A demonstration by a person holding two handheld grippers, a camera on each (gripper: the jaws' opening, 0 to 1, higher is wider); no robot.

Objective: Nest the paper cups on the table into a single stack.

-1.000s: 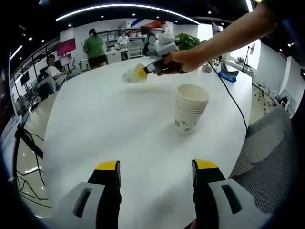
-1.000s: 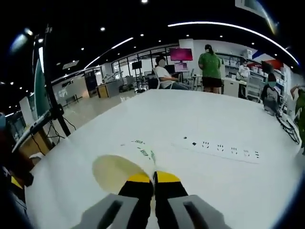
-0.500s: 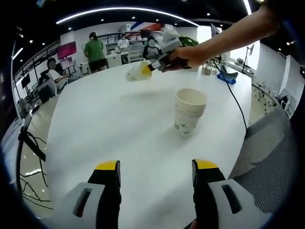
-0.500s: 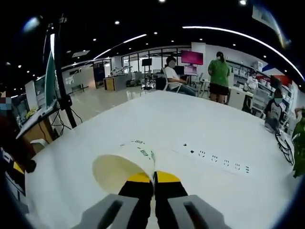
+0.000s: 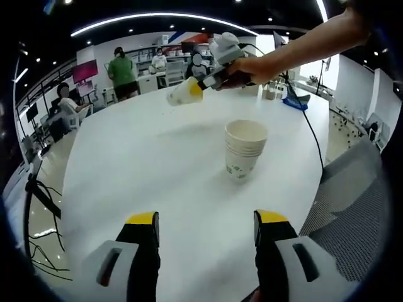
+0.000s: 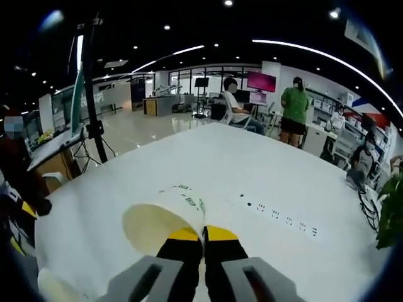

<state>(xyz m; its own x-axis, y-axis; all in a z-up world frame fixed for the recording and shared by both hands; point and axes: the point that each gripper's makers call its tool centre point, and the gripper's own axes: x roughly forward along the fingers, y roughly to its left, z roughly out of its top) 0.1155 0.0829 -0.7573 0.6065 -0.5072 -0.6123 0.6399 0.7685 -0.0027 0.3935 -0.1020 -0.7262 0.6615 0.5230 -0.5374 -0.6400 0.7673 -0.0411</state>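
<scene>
Lifted higher, right gripper [image 6: 203,236] pinches cup [image 6: 165,217]; white table [image 5: 138,163], office.

A white table [image 5: 126,170] bears stacked paper cups [image 5: 244,148] and a power strip [image 6: 280,218].

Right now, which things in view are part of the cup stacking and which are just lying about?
Part of the job:
- stack of paper cups, upright on the table
- single paper cup, held lying sideways in the right gripper, off the table
- left gripper, open, holding nothing

Just lying about:
- power strip on the table
- black cable over the table edge
</scene>
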